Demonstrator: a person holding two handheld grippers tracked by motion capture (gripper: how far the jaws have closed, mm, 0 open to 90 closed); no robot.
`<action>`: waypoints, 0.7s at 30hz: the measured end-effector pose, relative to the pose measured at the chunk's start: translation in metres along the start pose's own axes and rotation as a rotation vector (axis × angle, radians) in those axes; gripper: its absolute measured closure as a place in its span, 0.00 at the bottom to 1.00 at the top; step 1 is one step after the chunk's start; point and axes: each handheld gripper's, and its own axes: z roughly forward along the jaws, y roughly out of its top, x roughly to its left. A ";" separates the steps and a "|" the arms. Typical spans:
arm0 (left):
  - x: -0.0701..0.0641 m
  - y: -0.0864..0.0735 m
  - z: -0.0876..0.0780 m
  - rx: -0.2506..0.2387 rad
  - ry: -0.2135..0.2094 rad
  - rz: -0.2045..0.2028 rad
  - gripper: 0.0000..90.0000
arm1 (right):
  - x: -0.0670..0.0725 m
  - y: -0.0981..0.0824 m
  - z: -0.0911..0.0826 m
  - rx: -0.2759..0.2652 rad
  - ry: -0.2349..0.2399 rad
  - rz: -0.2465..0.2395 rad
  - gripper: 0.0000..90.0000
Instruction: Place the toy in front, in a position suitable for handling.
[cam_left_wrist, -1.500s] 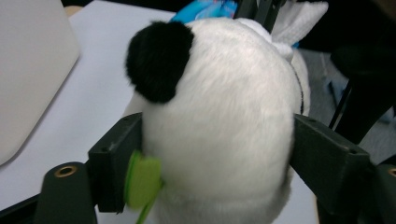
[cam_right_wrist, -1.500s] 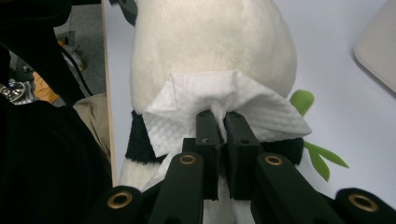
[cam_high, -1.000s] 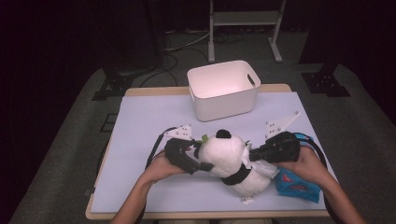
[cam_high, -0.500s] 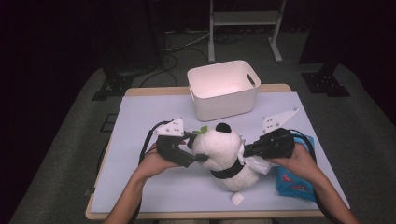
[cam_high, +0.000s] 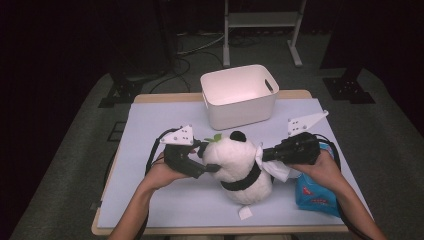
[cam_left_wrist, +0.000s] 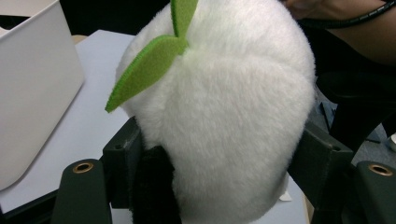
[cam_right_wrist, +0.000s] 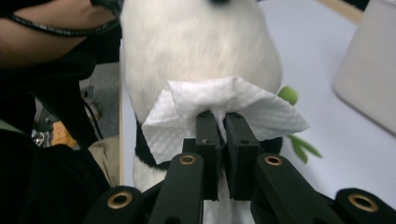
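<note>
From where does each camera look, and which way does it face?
High view: above the table, facing forward and down; both forearms, white plush panda.
Left gripper view: on the left tongs, facing the panda's head.
Right gripper view: on the right tongs, facing a white paper tissue.
All share the panda.

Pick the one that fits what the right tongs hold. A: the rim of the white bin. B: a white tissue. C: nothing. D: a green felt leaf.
B: in the right gripper view the right tongs are pinched shut on a crumpled white tissue, held up against the plush panda.
</note>
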 end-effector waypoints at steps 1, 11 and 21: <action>0.000 0.001 0.001 0.001 0.000 0.005 0.32 | 0.000 0.002 -0.002 -0.010 -0.003 -0.003 0.94; -0.004 0.012 0.004 0.023 -0.005 0.033 0.32 | 0.012 0.036 -0.007 -0.069 0.013 -0.063 0.93; -0.006 0.016 0.003 0.045 -0.005 0.044 0.31 | 0.019 0.050 0.001 -0.077 0.027 -0.101 0.93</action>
